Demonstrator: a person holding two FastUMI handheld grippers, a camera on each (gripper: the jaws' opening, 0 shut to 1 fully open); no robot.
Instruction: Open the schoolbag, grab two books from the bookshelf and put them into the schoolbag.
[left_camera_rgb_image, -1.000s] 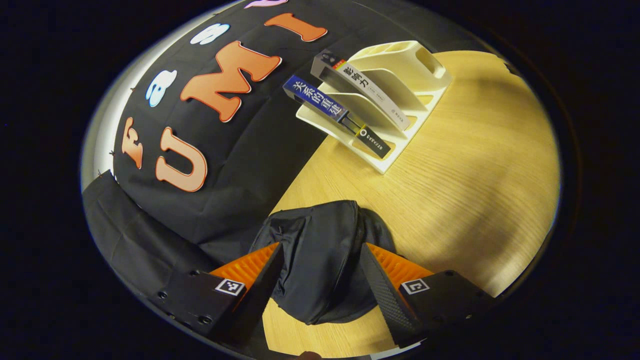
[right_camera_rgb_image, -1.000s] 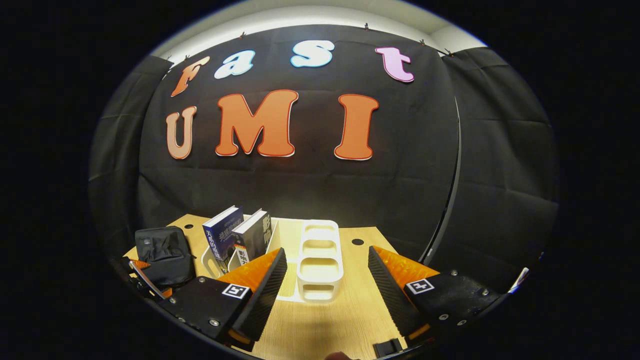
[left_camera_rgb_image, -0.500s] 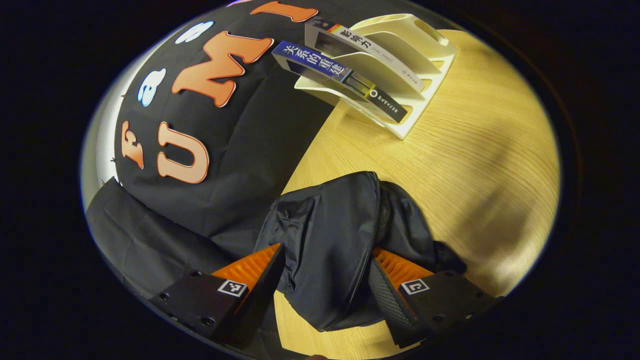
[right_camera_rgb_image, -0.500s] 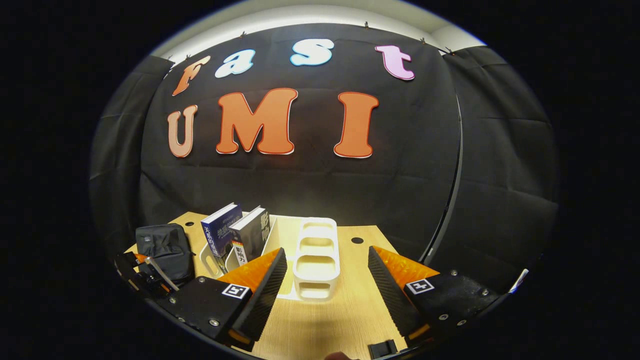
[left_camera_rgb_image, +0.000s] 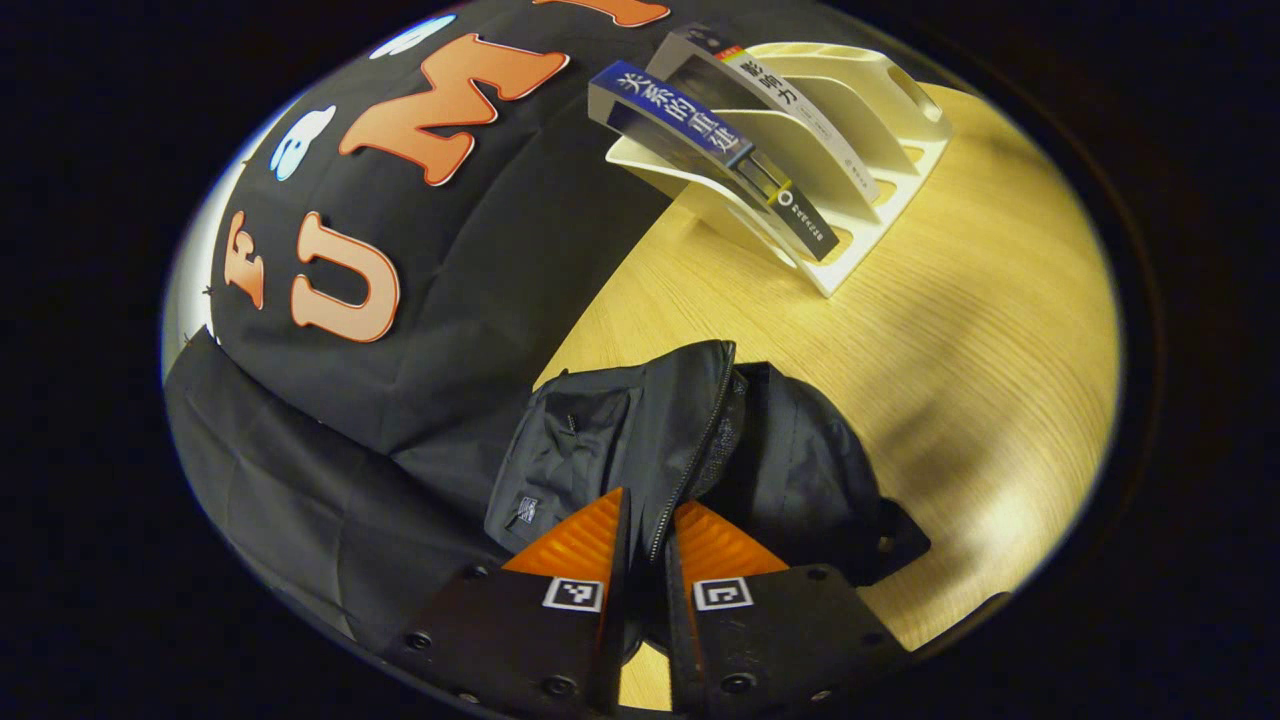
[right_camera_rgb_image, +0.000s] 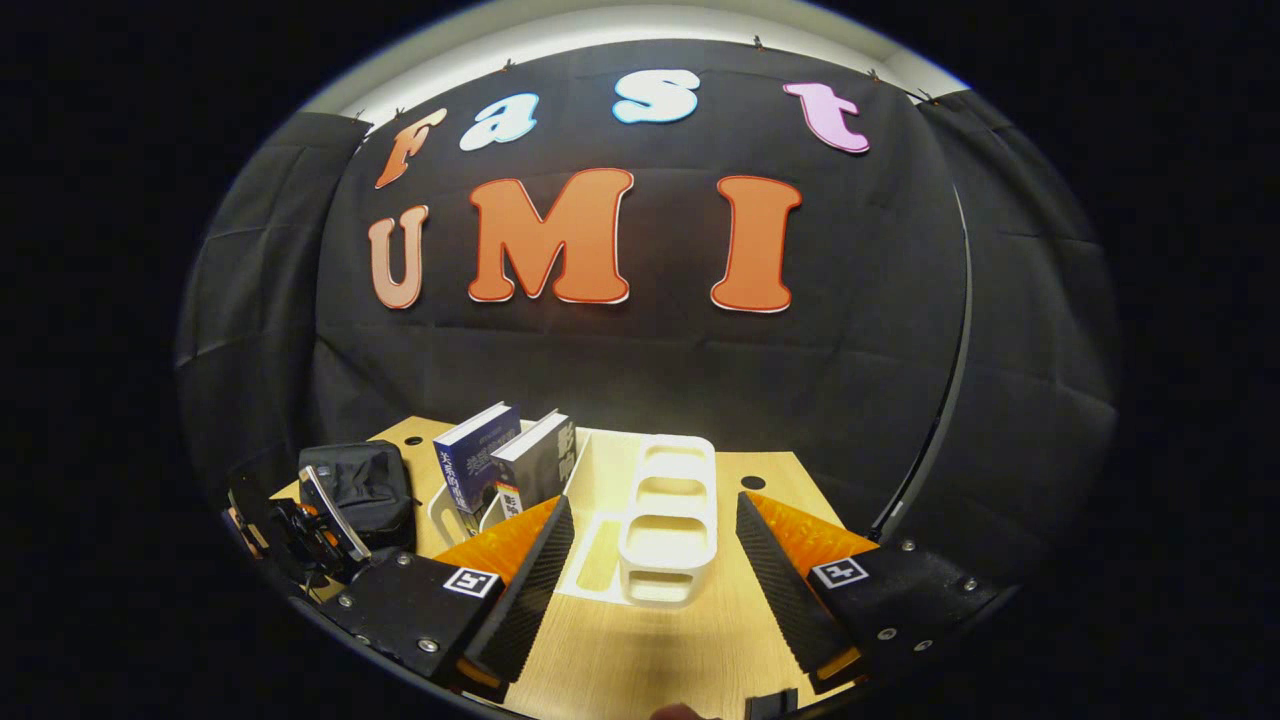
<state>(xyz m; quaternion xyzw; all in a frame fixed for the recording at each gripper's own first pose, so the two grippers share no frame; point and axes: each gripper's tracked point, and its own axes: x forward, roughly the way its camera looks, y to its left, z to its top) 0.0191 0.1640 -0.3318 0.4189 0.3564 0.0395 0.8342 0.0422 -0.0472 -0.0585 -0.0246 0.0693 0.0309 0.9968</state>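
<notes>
In the left gripper view the black schoolbag (left_camera_rgb_image: 790, 470) lies slumped on the wooden table (left_camera_rgb_image: 950, 330) near the booth wall. My left gripper (left_camera_rgb_image: 650, 500) is shut on the bag's fabric along its zip line. Behind it, the white bookshelf (left_camera_rgb_image: 880, 120) holds a blue book (left_camera_rgb_image: 690, 130) and a grey book (left_camera_rgb_image: 800, 110), both leaning. In the right gripper view my right gripper (right_camera_rgb_image: 655, 545) hangs open and empty in front of the bookshelf (right_camera_rgb_image: 665, 520). The blue book (right_camera_rgb_image: 475, 465) and the dark book (right_camera_rgb_image: 535, 465) stand left of it, the schoolbag (right_camera_rgb_image: 360, 485) farther left.
The left gripper (right_camera_rgb_image: 315, 520) shows beside the bag in the right gripper view. Two round cable holes (right_camera_rgb_image: 750, 483) sit in the table's far side. Bare wood (right_camera_rgb_image: 620, 660) lies in front of the shelf, and the black cloth wall runs close behind the table.
My left gripper has closed from wide open onto the schoolbag's zip edge and moved in over the bag. The right gripper stayed open and drifted slightly.
</notes>
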